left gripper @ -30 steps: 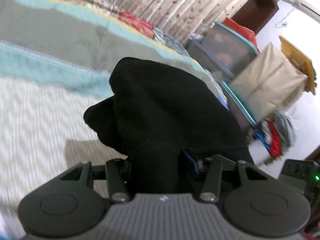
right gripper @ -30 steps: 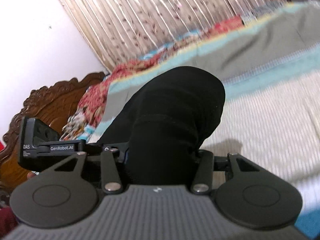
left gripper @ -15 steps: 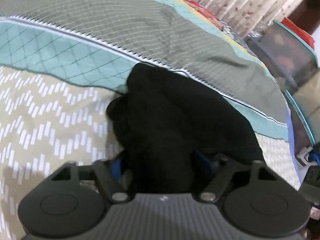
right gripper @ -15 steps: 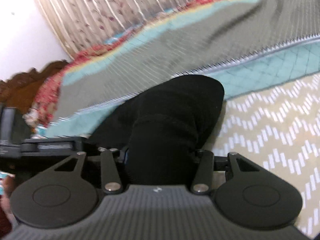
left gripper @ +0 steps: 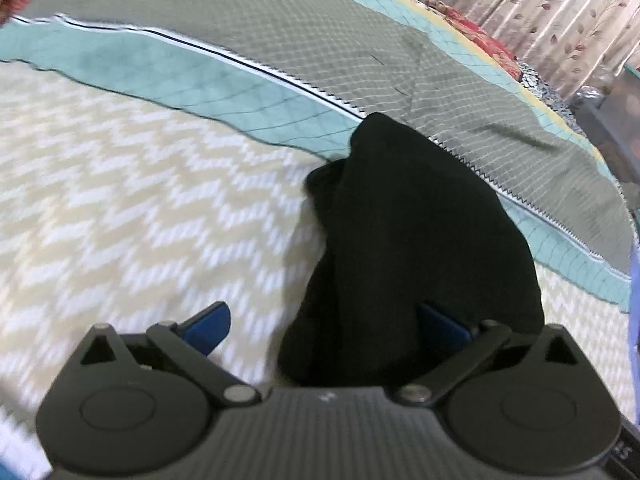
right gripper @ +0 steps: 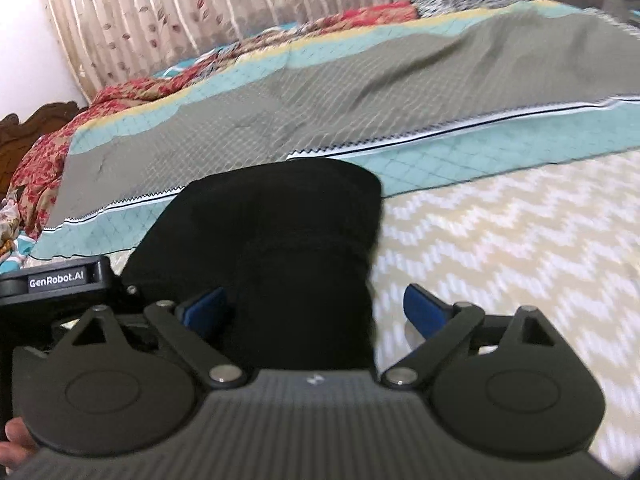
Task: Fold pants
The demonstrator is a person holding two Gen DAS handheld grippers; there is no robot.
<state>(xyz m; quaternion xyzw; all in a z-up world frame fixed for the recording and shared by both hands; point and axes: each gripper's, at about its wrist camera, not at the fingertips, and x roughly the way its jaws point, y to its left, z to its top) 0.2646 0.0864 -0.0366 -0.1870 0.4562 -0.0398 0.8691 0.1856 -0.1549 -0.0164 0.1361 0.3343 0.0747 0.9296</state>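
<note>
Left wrist view: the left tool is spread wide and its jaws are opening. The left blue pad stands clear of the fabric, with bedspread visible in the gap beside it. The right blue pad lies against or just behind the edge of the cloth; contact cannot be confirmed. The pants, black and bunched into a folded mass, lie on the bed and extend from between the jaws toward the far side of the bed, across the cream zigzag zone and onto the teal band. The far end of the pants reaches the zigzag trim line bordering the grey quilted panel. At the right edge of this view, beyond the bed's far corner, a dark storage bin is partly visible; its contents cannot be determined. A patterned curtain hangs behind the bed.

Right wrist view: the right tool is likewise spread, with jaws opening. The pants sit between the jaws, close against the left blue pad; the right blue pad stands well apart from the cloth. This view alone shows a carved wooden headboard at the left edge, the body of the left tool labelled "GenRobot.AI", and part of a hand at the lower left corner. The curtain spans the top.
</note>
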